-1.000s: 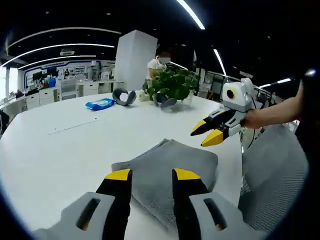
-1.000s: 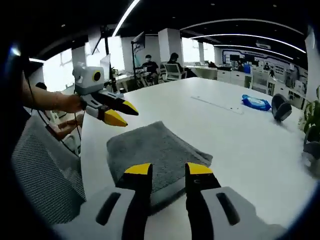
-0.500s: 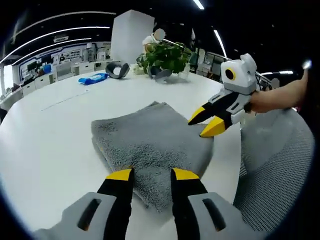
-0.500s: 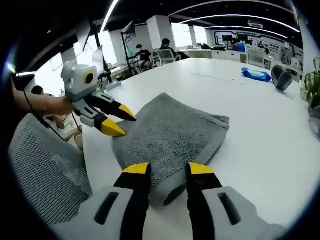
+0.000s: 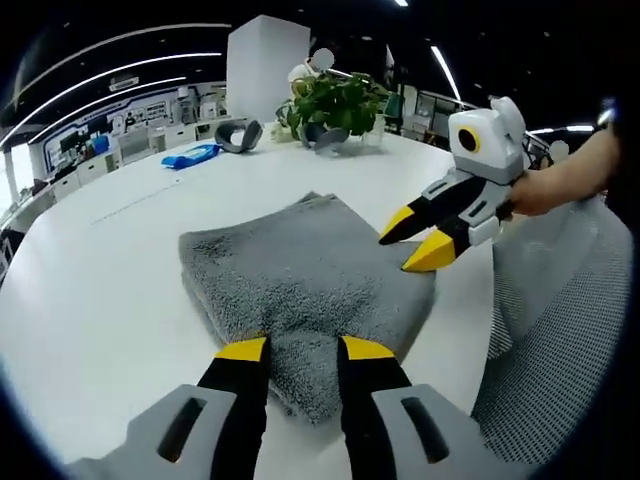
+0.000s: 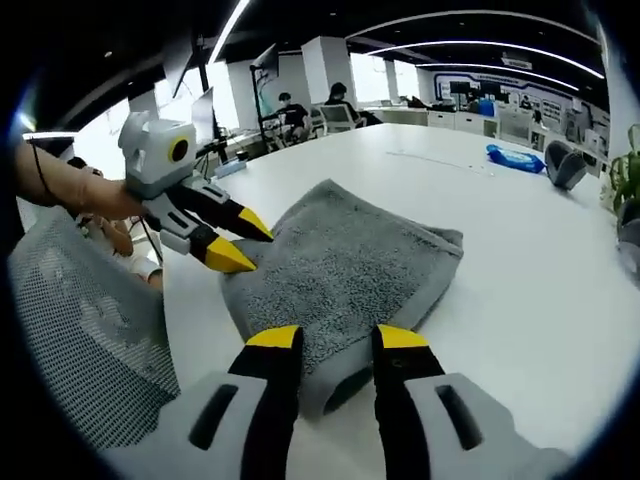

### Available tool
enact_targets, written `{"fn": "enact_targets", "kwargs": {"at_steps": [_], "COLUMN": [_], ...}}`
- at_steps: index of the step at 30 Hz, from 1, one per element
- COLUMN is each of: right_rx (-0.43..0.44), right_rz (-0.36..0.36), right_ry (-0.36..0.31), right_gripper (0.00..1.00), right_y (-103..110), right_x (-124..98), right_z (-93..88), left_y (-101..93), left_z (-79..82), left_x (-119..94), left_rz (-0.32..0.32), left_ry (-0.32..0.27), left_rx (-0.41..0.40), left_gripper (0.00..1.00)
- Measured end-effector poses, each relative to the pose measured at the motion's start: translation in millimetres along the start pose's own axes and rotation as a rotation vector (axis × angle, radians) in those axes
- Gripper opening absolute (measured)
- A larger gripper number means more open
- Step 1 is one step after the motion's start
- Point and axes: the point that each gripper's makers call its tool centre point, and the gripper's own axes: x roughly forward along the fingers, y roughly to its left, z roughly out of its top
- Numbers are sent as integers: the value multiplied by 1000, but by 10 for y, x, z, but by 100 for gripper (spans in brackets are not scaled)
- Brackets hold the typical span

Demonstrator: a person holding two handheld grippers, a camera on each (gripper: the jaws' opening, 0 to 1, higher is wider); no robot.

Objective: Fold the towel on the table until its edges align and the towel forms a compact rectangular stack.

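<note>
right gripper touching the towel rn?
Cannot tell. In the left gripper view the right gripper has its lower yellow tip at the towel's edge, jaws open, but no clear contact or gap shows.

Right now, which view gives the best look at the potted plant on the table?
The left gripper view: the potted plant stands whole at the far end of the table, beyond the folded towel. The right gripper view catches just a few leaves at its right edge.
</note>
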Motion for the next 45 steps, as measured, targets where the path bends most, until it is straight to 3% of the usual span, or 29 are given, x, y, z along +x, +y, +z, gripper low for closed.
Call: {"fn": "enact_targets", "kwargs": {"at_steps": [3,5,8,15,21,28,31,45], "right_rx": [-29,-123,-163,-154,-132,-100,-96,-75], "right_rz": [11,1,-22,-28,-10,-6,-6,-49], "right_ry": [40,78,106,133,149,166,178,165], "right_gripper": [27,27,26,25,25,24,24,23], "right_y": [13,-9,-51,-231,-296,-545,-686,-1277], "right_x": [-15,-26,-52,-115,-101,-44,-20,189], "right_z": [-15,-39,-63,-109,-112,-59,-19,220], "left_y": [-66,-125,-173,-263,-254,-176,-117,276], "left_z": [6,12,25,125,186,298,388,731], "left_x": [-2,20,67,232,352,523,640,1080], "left_rz": [-14,-19,-12,-45,-92,-127,-154,-144], "left_ry": [16,33,55,99,177,175,126,72], "left_rx": [-8,0,16,103,136,138,153,151], "left_gripper": [27,27,26,25,25,25,25,24]}}
